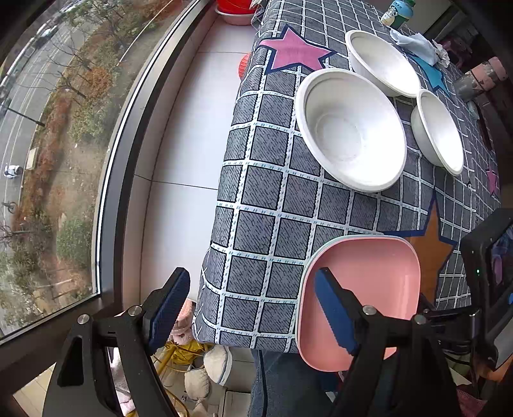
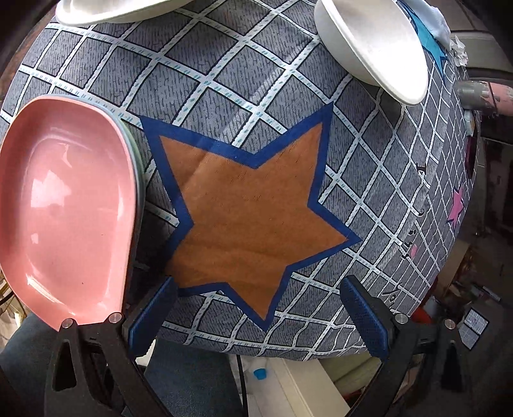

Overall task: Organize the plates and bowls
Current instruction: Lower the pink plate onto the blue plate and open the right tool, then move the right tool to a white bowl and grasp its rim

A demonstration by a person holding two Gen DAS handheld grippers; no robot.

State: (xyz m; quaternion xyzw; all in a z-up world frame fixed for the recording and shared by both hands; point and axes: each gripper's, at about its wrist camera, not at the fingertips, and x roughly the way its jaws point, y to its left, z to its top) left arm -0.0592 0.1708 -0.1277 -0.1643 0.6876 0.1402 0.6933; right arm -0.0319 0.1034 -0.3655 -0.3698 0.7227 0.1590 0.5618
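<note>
A pink square plate [image 1: 368, 288] lies on top of a pale blue-green one at the table's near edge, overhanging it; it also shows in the right wrist view [image 2: 64, 208]. Three white bowls stand farther back: a large one [image 1: 349, 128], another large one [image 1: 381, 61] behind it, and a smaller one [image 1: 439, 131] to the right, also in the right wrist view [image 2: 375, 41]. My left gripper [image 1: 253, 308] is open and empty above the table's near left corner, its right finger over the pink plate. My right gripper [image 2: 256, 317] is open and empty at the near edge, right of the plates.
The table wears a grey checked cloth [image 1: 272, 199] with star patches, an orange star [image 2: 253, 208] beside the plates. A bottle [image 1: 397, 12], crumpled tissue [image 1: 416, 45] and a pink cup [image 1: 481, 77] sit at the far side. A window [image 1: 48, 128] runs along the left.
</note>
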